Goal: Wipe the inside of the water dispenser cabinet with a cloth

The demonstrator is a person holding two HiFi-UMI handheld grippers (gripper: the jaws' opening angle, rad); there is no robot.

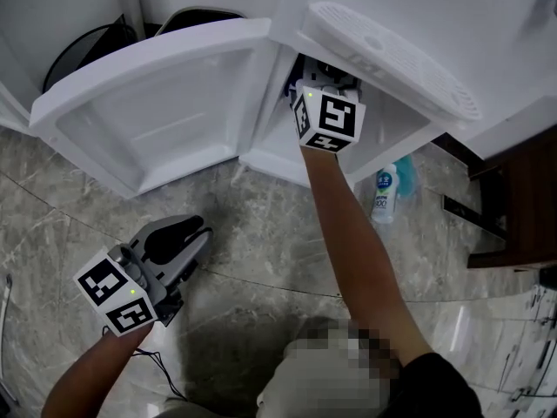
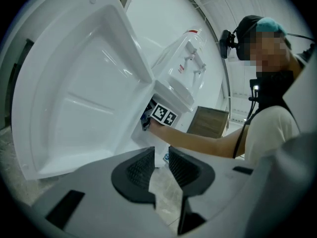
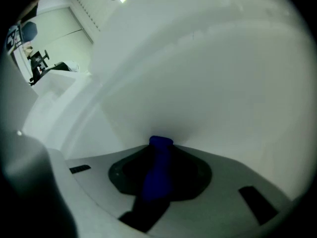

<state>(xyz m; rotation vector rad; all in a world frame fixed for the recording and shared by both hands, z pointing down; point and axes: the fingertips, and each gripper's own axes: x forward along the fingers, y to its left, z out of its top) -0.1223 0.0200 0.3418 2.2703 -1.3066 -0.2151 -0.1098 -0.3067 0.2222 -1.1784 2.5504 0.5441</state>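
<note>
The white water dispenser stands with its cabinet door (image 1: 157, 111) swung open to the left. My right gripper (image 1: 324, 90) reaches into the cabinet (image 1: 392, 138), and its tips are hidden there in the head view. In the right gripper view it (image 3: 159, 150) is shut on a dark blue cloth (image 3: 157, 175), whose end is against the cabinet's white inner wall (image 3: 208, 73). My left gripper (image 1: 193, 233) hangs low over the floor, away from the cabinet. Its jaws (image 2: 161, 165) stand a narrow slit apart with nothing between them.
A white and blue bottle (image 1: 384, 194) stands on the marble floor beside the cabinet. Dark wooden furniture (image 1: 513, 207) is at the right. A black bin (image 1: 87, 46) sits behind the open door. The dispenser's drip tray (image 1: 392, 50) juts out above the cabinet.
</note>
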